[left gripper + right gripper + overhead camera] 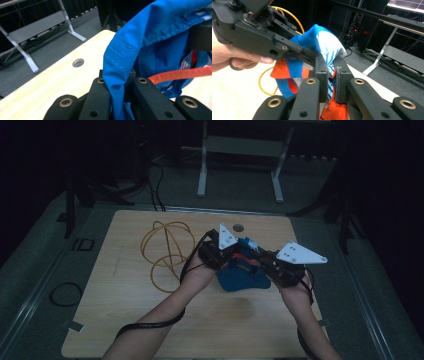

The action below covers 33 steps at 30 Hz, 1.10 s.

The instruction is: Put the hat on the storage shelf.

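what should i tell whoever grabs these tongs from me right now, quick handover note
Left tongs: shut on a hem of the blue garment.
Right tongs: shut on another part of the blue garment, where blue, white and orange fabric bunch together.
Things: the garment hangs between both tongs above the wooden table, its lower part resting on the tabletop. An orange strap runs across it. A yellow cable loop lies on the table to the left, apart from the garment.
Done: both grips taken.
Left: probably spreading or folding the garment; it is bunched, not flat.
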{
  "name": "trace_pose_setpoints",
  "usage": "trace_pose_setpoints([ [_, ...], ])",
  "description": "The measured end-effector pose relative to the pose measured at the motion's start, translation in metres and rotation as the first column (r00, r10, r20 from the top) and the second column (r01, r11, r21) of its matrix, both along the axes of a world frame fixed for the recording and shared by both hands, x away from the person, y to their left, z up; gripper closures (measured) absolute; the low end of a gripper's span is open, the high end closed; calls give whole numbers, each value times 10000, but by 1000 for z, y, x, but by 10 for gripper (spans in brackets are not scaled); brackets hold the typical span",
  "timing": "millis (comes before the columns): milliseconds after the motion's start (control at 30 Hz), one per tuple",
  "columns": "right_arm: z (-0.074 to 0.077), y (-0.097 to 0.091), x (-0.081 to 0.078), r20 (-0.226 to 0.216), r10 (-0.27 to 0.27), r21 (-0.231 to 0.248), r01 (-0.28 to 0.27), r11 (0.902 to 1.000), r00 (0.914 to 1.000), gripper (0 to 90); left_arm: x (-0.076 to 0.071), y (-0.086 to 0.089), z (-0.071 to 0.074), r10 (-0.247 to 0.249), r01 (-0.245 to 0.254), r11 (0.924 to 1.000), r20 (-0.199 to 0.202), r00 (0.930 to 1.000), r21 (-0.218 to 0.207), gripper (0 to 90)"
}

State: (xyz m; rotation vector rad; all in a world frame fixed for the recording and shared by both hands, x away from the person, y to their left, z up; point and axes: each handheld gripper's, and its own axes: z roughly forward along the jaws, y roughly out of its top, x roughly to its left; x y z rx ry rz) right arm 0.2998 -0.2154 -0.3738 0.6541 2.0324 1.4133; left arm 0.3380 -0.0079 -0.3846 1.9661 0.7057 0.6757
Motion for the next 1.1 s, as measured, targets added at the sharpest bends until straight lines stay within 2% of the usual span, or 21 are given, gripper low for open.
trace_pose_setpoints([
  [67,-1,0,-1,-3,1,28,-1,10000,10000,837,-2,0,0,13,-13,10000,186,9998,18,893],
  [233,-1,-7,-7,-149,92,539,-84,9985,9998,818,-11,1,6,-194,202,9998,1056,9942,-58,895],
  [267,-1,-8,-9,-168,129,608,-118,9981,9998,812,-14,0,8,-154,158,9999,1357,9906,-21,895],
  [367,2,-11,-15,-120,219,754,-210,9969,9997,766,-18,0,13,-264,247,9996,1758,9841,118,895],
  [467,4,-13,-21,-152,336,787,-323,9964,9993,725,-20,0,16,-329,311,9994,1903,9812,126,895],
  [533,4,-16,-25,-252,612,856,-588,9946,9978,673,-20,2,16,-432,428,9991,1976,9793,60,895],
  [567,5,-17,-28,-253,637,899,-612,9941,9976,625,-20,4,16,-392,384,9992,1974,9795,82,895],
  [633,6,-21,-34,-270,742,1017,-711,9923,9969,511,-19,7,16,-463,498,9987,1902,9806,-136,895],
  [733,6,-27,-40,-204,782,1058,-757,9915,9967,413,-21,11,15,-621,683,9974,2055,9767,-230,894],
  [800,4,-33,-39,-317,802,1271,-756,9890,9963,370,-22,13,16,-793,861,9960,2135,9737,-228,894],
  [833,2,-36,-37,-427,1037,1260,-976,9872,9937,336,-23,16,16,-867,929,9955,2244,9706,-176,894],
  [933,-5,-42,-34,-621,1031,1199,-951,9882,9927,336,-24,23,18,-1204,1309,9910,2362,9642,-292,893],
  [967,-7,-43,-34,-654,1107,1260,-1018,9868,9917,337,-23,26,19,-1272,1388,9897,2318,9644,-345,893],
  [1000,-9,-45,-34,-686,1121,1224,-1031,9871,9913,337,-22,29,20,-1492,1636,9853,2156,9650,-501,892],
  [1100,-11,-45,-35,-633,1032,920,-972,9910,9926,343,-20,35,19,-1621,1770,9828,2125,9636,-531,893],
])
